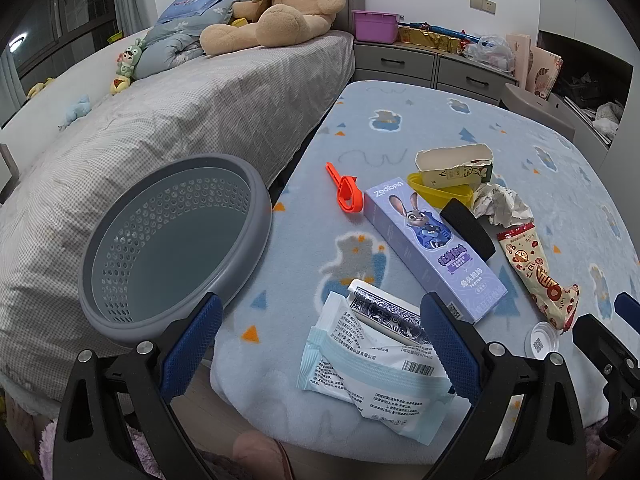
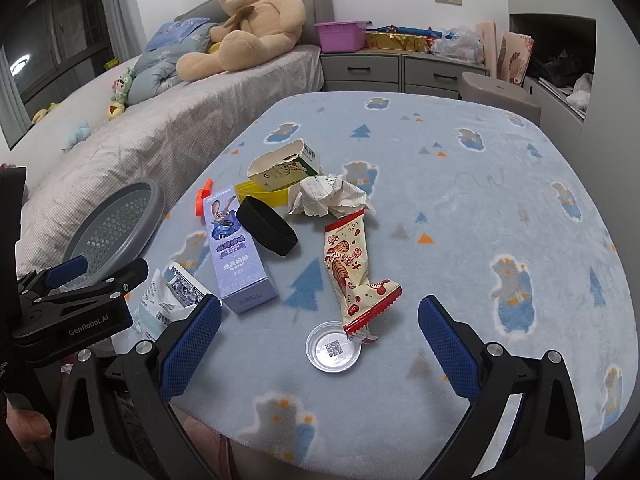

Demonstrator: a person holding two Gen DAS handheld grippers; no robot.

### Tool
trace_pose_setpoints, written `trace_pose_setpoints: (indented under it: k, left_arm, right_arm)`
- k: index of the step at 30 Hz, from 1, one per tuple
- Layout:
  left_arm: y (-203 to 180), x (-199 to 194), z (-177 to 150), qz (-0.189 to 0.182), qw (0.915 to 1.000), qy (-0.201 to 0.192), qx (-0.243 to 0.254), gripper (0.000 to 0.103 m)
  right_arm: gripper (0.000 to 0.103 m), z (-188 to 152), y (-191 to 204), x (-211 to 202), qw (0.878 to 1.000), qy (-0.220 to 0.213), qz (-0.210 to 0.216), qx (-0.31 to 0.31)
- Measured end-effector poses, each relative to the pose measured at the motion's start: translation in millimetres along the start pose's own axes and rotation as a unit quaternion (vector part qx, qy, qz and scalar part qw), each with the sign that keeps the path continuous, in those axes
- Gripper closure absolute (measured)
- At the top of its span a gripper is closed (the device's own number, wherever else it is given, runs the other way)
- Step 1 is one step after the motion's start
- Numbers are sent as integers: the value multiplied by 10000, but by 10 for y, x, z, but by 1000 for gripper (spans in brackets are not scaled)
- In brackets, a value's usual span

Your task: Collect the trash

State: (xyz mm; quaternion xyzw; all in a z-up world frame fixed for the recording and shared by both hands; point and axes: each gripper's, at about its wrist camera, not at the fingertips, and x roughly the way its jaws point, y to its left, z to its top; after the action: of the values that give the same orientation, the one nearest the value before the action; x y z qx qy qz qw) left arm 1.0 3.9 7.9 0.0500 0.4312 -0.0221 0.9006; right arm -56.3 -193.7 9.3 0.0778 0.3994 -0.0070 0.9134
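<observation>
A blue blanket-covered table (image 1: 400,120) holds the trash. My left gripper (image 1: 320,344) is open over a white-and-blue wipes wrapper (image 1: 372,376), which lies on a card pack (image 1: 380,310). A grey perforated basket (image 1: 172,240) sits tilted at the table's left edge. My right gripper (image 2: 320,340) is open above a clear plastic lid (image 2: 332,346) and the end of a red-and-cream snack wrapper (image 2: 352,264). Farther back lie a purple box (image 2: 236,252), a black band (image 2: 266,232), crumpled paper (image 2: 328,196), a torn carton (image 2: 284,166), a yellow piece (image 2: 260,194) and an orange clip (image 1: 346,194).
A bed (image 1: 180,120) with a big teddy bear (image 1: 280,8) runs along the left, right behind the basket. Grey drawers (image 2: 400,70) with a pink bin (image 2: 340,36) stand at the back. The table's right half (image 2: 500,200) is bare blanket.
</observation>
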Motion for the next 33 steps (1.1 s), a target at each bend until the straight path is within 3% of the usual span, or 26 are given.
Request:
trace_pose_setpoints:
  k: [33]
  left_arm:
    - [-4, 13, -18, -7, 10000, -11, -17, 8]
  right_arm:
    - [6, 2, -8, 2, 10000, 11, 20, 9]
